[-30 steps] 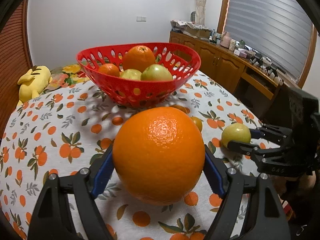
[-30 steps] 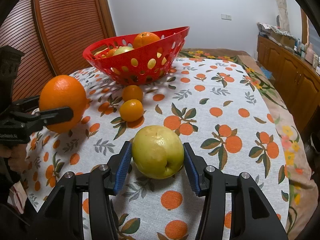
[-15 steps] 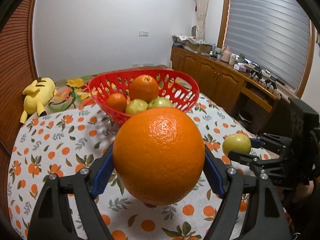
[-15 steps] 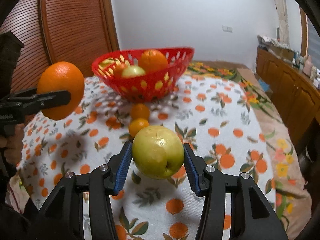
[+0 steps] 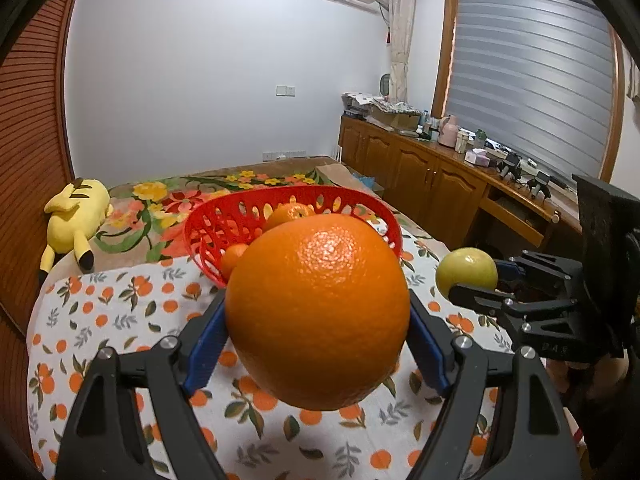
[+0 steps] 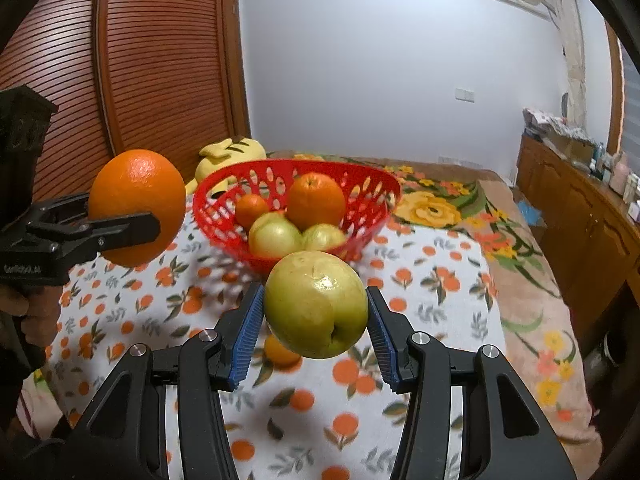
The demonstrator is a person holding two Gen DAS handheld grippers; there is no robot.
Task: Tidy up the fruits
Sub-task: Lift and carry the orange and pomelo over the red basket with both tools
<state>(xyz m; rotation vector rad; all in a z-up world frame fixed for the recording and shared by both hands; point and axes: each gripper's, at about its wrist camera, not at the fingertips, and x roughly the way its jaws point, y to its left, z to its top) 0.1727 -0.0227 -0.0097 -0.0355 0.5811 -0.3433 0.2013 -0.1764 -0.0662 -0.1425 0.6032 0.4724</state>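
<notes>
Red basket [image 6: 376, 196]: oranges, apples | left jaws grip orange [image 5: 318, 312]; right grip apple [image 6: 316, 306]

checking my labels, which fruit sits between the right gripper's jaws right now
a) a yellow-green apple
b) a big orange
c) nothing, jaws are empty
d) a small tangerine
a: the right wrist view shows the right gripper clamped on a yellow-green apple, held above the table, while the big orange is in the left gripper.
</notes>
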